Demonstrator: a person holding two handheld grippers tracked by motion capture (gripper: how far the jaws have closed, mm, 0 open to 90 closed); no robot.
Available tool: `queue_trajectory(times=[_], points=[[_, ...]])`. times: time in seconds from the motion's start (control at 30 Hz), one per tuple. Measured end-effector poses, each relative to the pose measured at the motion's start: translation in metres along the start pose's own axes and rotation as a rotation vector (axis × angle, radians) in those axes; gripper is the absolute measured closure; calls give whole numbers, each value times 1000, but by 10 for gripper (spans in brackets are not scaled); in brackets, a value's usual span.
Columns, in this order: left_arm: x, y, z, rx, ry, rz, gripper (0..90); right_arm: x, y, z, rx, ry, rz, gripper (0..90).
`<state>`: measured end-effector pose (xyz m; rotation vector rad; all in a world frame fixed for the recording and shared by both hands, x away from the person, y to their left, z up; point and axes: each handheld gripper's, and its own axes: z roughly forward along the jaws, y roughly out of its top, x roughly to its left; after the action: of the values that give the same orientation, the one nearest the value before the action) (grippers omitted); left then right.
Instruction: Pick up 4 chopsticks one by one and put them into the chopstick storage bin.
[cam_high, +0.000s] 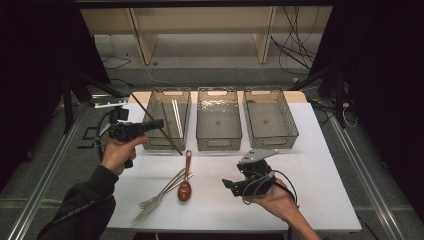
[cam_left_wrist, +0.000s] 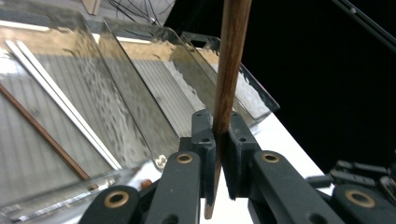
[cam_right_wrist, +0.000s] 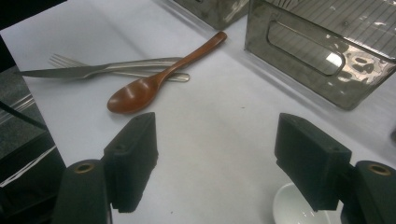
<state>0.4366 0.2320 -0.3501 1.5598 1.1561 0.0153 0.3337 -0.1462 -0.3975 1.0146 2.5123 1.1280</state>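
My left gripper (cam_high: 159, 123) is raised in front of the left clear bin (cam_high: 156, 142) and is shut on a brown wooden chopstick (cam_high: 172, 145), which slants down to the right. In the left gripper view the chopstick (cam_left_wrist: 231, 70) stands pinched between the two jaws of that gripper (cam_left_wrist: 219, 140). Inside that bin lie a pair of white chopsticks (cam_left_wrist: 60, 102) and another brown chopstick (cam_left_wrist: 42, 133). My right gripper (cam_high: 231, 186) hovers low over the table, right of a brown wooden spoon (cam_high: 185, 185). It is open with nothing between its jaws (cam_right_wrist: 219, 154).
Two more clear bins, middle (cam_high: 217, 145) and right (cam_high: 272, 144), stand in the row along the back. A metal fork and knife (cam_high: 160, 196) lie crossed under the spoon's handle (cam_right_wrist: 196, 49). A small white dish (cam_right_wrist: 294, 210) sits just below the right gripper.
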Motion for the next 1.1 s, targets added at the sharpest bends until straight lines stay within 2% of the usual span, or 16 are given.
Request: queue_trajectory(times=[0.23,0.47,0.7,1.1], points=[[10,25,3,-3,44,-3,835,1,-1,-1,-1,0,-1,294],[24,38,12,2,108,-21,834,2,-2,-3,-7,2,-5,285],[38,47,24,12,167,-49,833,2,-2,-4,-9,3,-4,282],[45,50,45,54,221,-48,831,4,-3,-2,-3,6,-9,281]])
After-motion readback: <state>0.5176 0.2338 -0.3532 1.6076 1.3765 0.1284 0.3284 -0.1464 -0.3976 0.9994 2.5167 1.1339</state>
